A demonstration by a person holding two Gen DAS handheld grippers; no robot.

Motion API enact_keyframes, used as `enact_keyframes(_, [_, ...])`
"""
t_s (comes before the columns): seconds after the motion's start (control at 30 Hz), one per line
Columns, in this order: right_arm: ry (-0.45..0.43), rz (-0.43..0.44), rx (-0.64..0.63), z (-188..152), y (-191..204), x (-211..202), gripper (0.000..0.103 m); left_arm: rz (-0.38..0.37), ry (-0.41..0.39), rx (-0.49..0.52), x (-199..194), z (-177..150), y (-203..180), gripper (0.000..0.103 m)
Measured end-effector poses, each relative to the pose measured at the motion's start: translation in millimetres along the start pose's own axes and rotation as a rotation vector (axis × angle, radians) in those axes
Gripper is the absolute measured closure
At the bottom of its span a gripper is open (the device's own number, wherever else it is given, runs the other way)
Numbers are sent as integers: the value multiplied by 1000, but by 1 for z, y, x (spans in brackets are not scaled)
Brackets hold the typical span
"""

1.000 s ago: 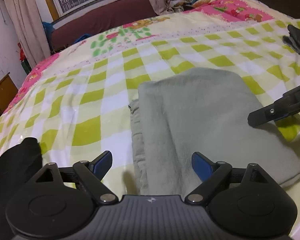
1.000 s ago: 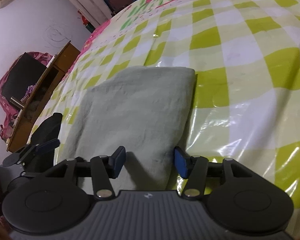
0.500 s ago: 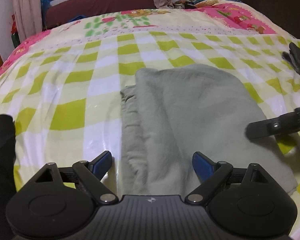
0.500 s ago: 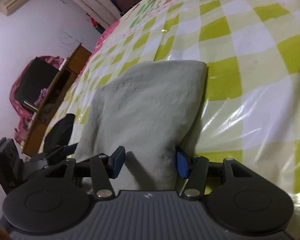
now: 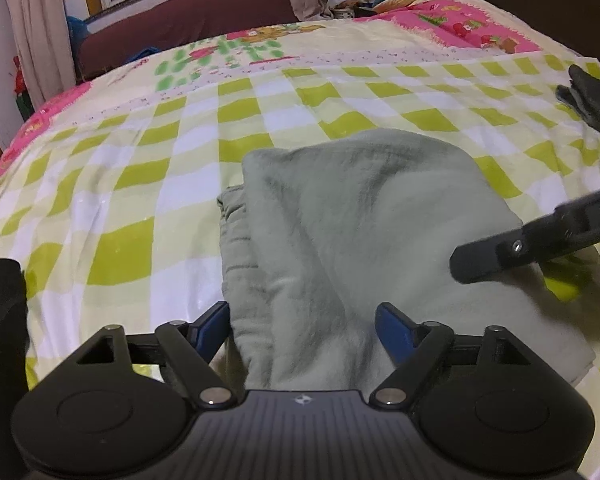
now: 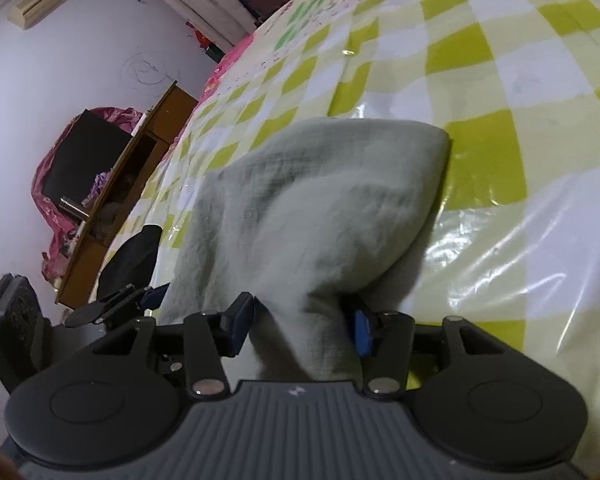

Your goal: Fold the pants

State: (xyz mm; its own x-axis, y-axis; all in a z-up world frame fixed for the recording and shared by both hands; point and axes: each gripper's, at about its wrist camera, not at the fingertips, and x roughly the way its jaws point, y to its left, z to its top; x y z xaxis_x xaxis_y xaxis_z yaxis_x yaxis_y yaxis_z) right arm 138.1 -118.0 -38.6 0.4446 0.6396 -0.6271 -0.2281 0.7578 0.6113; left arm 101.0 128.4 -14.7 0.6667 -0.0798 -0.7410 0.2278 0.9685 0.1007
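The grey-green pants (image 5: 352, 224) lie folded in a thick stack on the green-and-white checked bed cover (image 5: 148, 168). My left gripper (image 5: 304, 330) is open, its blue-padded fingers either side of the stack's near edge. My right gripper (image 6: 298, 322) is open, with the pants' near corner (image 6: 320, 340) bunched and lifted between its fingers. One right finger (image 5: 512, 248) shows in the left wrist view, over the stack's right edge. The left gripper (image 6: 132, 300) shows at the left in the right wrist view.
A wooden bedside cabinet (image 6: 124, 184) with pink plastic bags (image 6: 56, 200) stands beside the bed. A maroon bench (image 5: 188, 24) and curtains line the far wall. Pink floral bedding (image 5: 460, 20) covers the head end. A black glove (image 5: 592, 96) shows at far right.
Both grippers moved closer in on the folded pants. The right gripper's fingers now straddle the near corner, and the cloth has bunched and risen between them.
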Motion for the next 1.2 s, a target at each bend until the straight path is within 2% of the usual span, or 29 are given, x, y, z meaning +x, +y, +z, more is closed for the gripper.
enact_keyframes(0.1, [-1, 0, -2, -3, 4, -4, 80, 24, -11, 17, -5, 1, -9, 24])
enact_keyframes(0.17, [-5, -7, -11, -2, 8, -8, 84, 48, -20, 42, -8, 2, -16, 33])
enact_keyframes(0.23, [-10, -10, -26, -1, 11, -13, 86, 60, -26, 44, -11, 5, -20, 45])
enact_keyframes(0.33, [-22, -25, -40, 2, 10, -23, 87, 50, -29, 34, -14, 11, -21, 54])
enact_keyframes(0.4, [-35, -41, -45, 4, 9, -33, 87, 29, -33, 28, -16, 16, -25, 57])
enact_keyframes(0.73, [-67, -228, -73, 24, -24, -62, 87, -38, -56, 87, -2, 39, -75, 58])
enact_keyframes(0.87, [-85, -256, -66, 25, -32, -70, 87, -38, -64, 125, 8, 47, -91, 58])
enact_keyframes(1.2, [-99, -261, -17, 24, -46, -72, 86, -39, -54, 131, 18, 53, -97, 56])
